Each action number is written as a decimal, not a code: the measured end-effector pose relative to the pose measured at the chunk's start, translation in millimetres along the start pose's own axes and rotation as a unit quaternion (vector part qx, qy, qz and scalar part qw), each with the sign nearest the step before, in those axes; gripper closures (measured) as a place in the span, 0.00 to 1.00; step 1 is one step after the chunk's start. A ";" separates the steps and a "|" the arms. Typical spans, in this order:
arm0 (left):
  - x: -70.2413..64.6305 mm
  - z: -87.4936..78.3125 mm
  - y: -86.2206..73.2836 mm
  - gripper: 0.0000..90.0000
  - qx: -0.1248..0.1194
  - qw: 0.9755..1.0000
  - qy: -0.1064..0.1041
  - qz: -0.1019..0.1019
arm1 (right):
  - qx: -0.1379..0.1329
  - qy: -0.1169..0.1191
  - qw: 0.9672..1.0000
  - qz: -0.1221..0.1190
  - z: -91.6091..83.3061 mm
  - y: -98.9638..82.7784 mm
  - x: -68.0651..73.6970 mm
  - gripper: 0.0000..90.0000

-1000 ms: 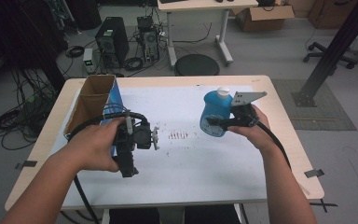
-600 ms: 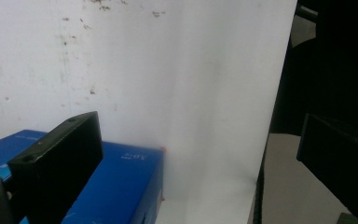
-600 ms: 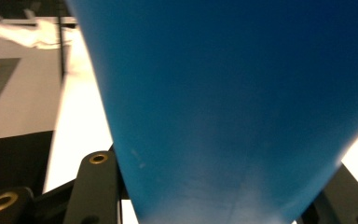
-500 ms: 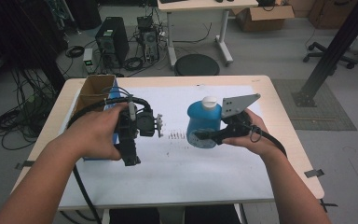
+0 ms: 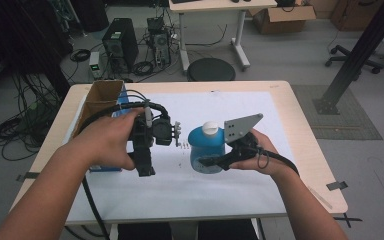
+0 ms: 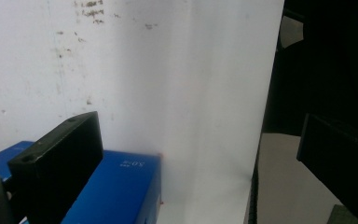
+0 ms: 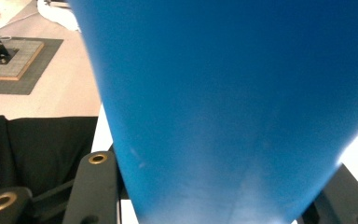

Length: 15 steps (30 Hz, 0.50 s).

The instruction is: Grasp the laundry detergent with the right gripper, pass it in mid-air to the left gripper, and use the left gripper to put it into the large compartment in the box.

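A round blue bottle [image 5: 206, 150] with a white cap hangs above the white sheet [image 5: 275, 112], a little right of the table's middle. My right gripper [image 5: 211, 161] comes in from the right and is shut on its lower body. In the right gripper view the blue bottle [image 7: 223, 93] sits close up between the two black jaws of the right gripper [image 7: 219, 198]. My left gripper [image 5: 147, 150] is held above the sheet just left of the bottle. In its own view the left gripper [image 6: 200, 140] stands open over the white sheet [image 6: 168, 70], with nothing between the jaws.
A long blue box [image 5: 101, 100] with an open brown top lies along the table's left side, partly under the left hand; its blue corner [image 6: 116, 186] is near the left jaw. Several small pieces [image 5: 185, 145] lie on the sheet between the grippers. The table edge [image 6: 256, 177] is close.
The right gripper has carried the blue bottle left, from the table's right side toward the middle. The left gripper has risen a little and drifted right, toward the bottle.
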<state>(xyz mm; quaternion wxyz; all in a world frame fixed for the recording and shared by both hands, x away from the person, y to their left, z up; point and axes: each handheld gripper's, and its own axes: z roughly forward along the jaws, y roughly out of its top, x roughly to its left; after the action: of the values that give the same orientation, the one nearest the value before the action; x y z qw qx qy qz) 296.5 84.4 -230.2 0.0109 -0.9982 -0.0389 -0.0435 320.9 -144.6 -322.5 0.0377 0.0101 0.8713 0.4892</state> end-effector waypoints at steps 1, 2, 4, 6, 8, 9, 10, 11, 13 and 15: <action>-0.1 -0.3 1.1 0.01 0.000 1.000 0.001 0.001 | 0.001 0.002 1.000 0.000 2.1 -1.2 0.6 0.51; -0.2 -0.6 2.1 0.01 0.000 1.000 0.001 0.002 | -0.001 0.005 1.000 0.001 4.5 -2.6 1.2 0.51; -0.4 -1.3 4.5 0.01 -0.001 1.000 0.001 0.005 | -0.001 0.009 1.000 0.001 9.1 -4.7 2.5 0.51; -0.3 -1.5 6.3 0.01 0.001 1.000 0.002 0.006 | 0.000 0.015 1.000 0.001 14.9 -6.6 4.2 0.51; -0.3 -1.6 6.9 0.01 0.003 1.000 0.000 0.006 | 0.002 0.021 1.000 0.000 21.0 -7.6 6.3 0.51; -0.5 -1.6 8.4 0.01 0.004 1.000 0.000 0.008 | 0.001 0.024 1.000 0.000 24.6 -8.0 7.4 0.51; -0.8 -1.3 8.8 0.01 0.003 1.000 0.000 0.008 | 0.002 0.028 1.000 0.002 27.4 -8.1 7.8 0.51; -0.9 -1.1 9.1 0.01 0.003 1.000 0.000 0.009 | 0.002 0.028 1.000 0.004 30.0 -8.0 8.4 0.51; -1.0 -1.0 9.5 0.01 0.003 1.000 0.000 0.008 | 0.002 0.031 1.000 0.004 34.8 -7.4 9.0 0.51; -1.1 -1.1 9.9 0.01 0.003 1.000 0.000 0.009 | 0.001 0.034 0.999 0.007 37.1 -7.2 9.1 0.51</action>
<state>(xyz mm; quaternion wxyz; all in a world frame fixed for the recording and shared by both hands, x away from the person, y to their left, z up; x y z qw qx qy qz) 296.1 74.4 -229.3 0.0139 -0.9985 -0.0298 -0.0435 314.7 -116.3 -348.4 0.0050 -0.0003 0.8725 0.4885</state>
